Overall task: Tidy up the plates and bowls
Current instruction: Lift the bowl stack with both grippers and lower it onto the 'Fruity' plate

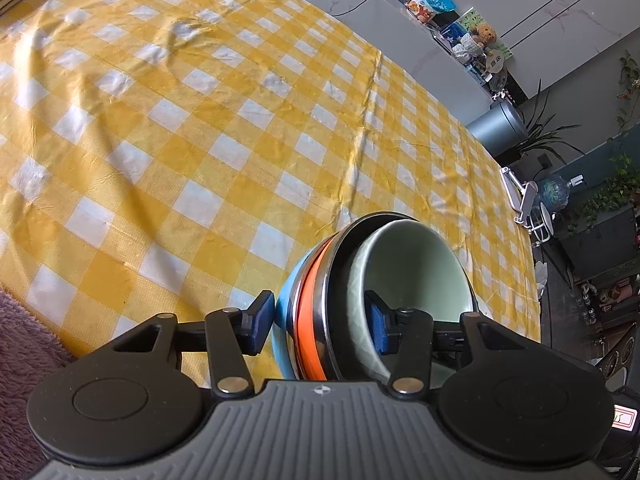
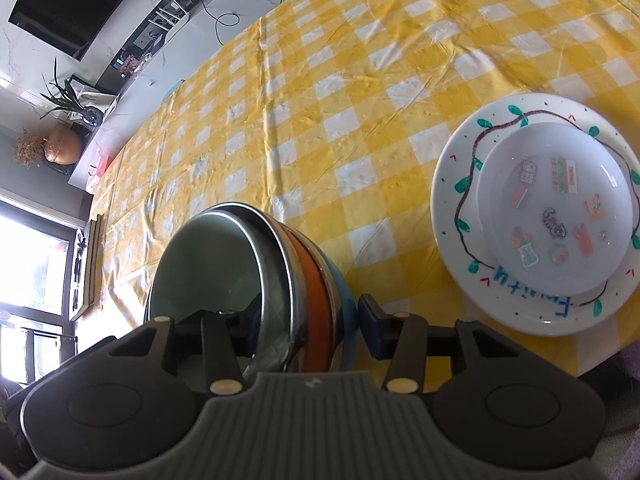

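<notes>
A nested bowl stack [image 1: 320, 312] has a blue bowl outside, an orange band, a steel rim and a pale green bowl [image 1: 416, 264] inside. My left gripper [image 1: 320, 326] is shut on its wall, one pad outside, one pad inside. My right gripper [image 2: 304, 330] is shut on the same bowl stack [image 2: 304, 280] from the other side. The stack is tilted above the yellow checked tablecloth [image 1: 200, 120]. In the right wrist view a small white plate with stickers [image 2: 556, 208] lies on a large white plate with a painted vine [image 2: 460, 168].
The table's far edge [image 1: 520, 184] borders a room with a shelf, plants and a grey bin [image 1: 496, 128]. A purple fluffy cloth [image 1: 24, 344] lies at the near left. A television [image 2: 72, 0] and cables sit beyond the table.
</notes>
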A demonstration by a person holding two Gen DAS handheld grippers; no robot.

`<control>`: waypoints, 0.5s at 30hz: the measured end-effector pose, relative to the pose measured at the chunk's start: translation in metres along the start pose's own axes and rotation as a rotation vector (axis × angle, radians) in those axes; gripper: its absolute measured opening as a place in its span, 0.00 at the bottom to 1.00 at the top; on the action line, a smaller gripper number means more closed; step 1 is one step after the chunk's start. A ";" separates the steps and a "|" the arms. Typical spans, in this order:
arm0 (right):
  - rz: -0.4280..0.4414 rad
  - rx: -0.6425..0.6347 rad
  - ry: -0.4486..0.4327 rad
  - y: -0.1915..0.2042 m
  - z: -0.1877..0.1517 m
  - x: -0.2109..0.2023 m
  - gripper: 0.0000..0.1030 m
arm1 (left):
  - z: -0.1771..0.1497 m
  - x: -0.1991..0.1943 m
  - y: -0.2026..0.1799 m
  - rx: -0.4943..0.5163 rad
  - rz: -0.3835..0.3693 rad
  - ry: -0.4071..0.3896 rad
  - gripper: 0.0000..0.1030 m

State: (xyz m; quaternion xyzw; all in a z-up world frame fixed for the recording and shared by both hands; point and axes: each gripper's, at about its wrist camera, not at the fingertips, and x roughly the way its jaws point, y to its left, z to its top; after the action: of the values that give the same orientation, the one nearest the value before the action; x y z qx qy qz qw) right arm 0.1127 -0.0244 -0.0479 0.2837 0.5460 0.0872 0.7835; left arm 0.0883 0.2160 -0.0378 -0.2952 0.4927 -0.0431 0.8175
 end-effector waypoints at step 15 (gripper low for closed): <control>0.050 0.046 -0.075 -0.032 0.006 -0.045 0.45 | -0.018 -0.007 -0.051 0.069 -0.007 -0.025 0.53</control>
State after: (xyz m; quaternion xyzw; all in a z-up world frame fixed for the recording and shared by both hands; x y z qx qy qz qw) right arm 0.0951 -0.0723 -0.0276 0.3181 0.5109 0.0836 0.7942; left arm 0.0809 0.1687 -0.0115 -0.2692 0.4797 -0.0593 0.8330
